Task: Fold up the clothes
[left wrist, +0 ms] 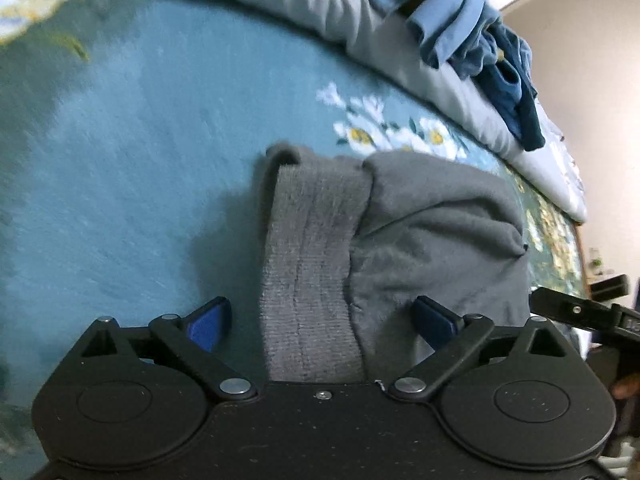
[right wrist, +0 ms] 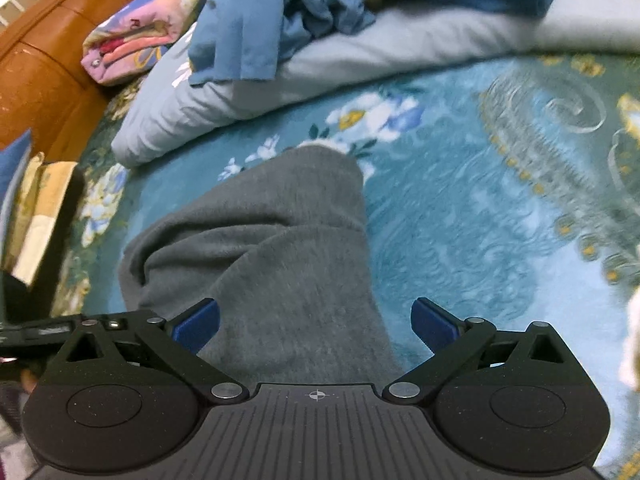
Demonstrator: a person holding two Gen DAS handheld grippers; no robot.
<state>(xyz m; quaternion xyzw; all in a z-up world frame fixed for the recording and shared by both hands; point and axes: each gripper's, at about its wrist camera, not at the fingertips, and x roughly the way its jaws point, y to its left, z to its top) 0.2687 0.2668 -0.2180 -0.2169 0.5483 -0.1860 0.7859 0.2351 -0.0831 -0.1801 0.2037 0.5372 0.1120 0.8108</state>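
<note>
A grey garment (left wrist: 420,236) lies on the teal floral blanket (left wrist: 140,160), its ribbed band (left wrist: 316,264) running toward the camera. My left gripper (left wrist: 322,320) is open, its blue fingertips (left wrist: 210,322) spread either side of the ribbed band. In the right wrist view the same grey garment (right wrist: 280,248) is a folded bundle stretching away from me. My right gripper (right wrist: 316,320) is open as well, with the cloth lying between its blue pads (right wrist: 196,322). The other gripper (left wrist: 576,312) shows at the right edge of the left wrist view.
A pale blue duvet (right wrist: 360,60) is bunched along the far side, with blue clothes (right wrist: 288,12) heaped on it. A folded pink patterned cloth (right wrist: 136,32) sits by an orange wooden headboard (right wrist: 48,64). A pillow stack (right wrist: 28,208) lies at the left.
</note>
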